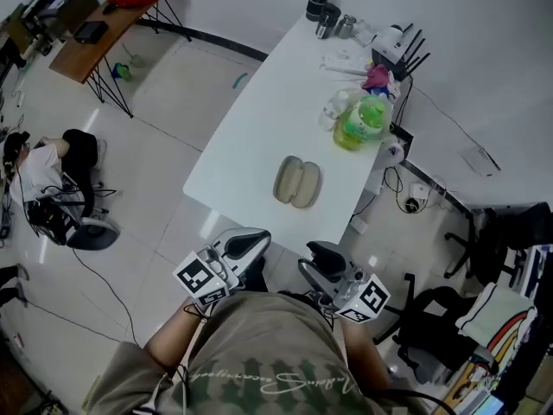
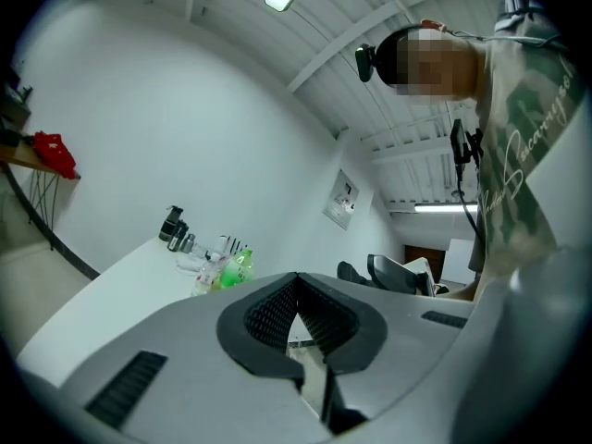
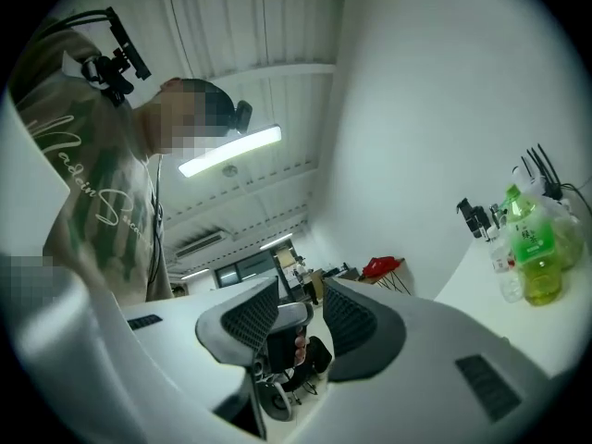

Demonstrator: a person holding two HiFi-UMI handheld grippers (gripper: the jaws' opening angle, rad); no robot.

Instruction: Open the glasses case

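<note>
The beige glasses case (image 1: 297, 181) lies near the front end of the white table (image 1: 259, 119), showing two rounded halves side by side. Both grippers are held close to my body, short of the table's near edge and apart from the case. My left gripper (image 1: 246, 242) is shut; in the left gripper view its ribbed pads (image 2: 277, 308) meet with nothing between them. My right gripper (image 1: 324, 256) is open; in the right gripper view its jaws stand apart around an empty gap (image 3: 301, 308). Neither gripper view shows the case.
A green bottle (image 1: 363, 121), clear bottles, black flasks (image 1: 320, 0) and a router with antennas (image 1: 397, 46) crowd the table's far right end. Cables and a socket lie on the floor at right, beside office chairs (image 1: 449, 318). A person (image 1: 52, 171) sits on the floor at left.
</note>
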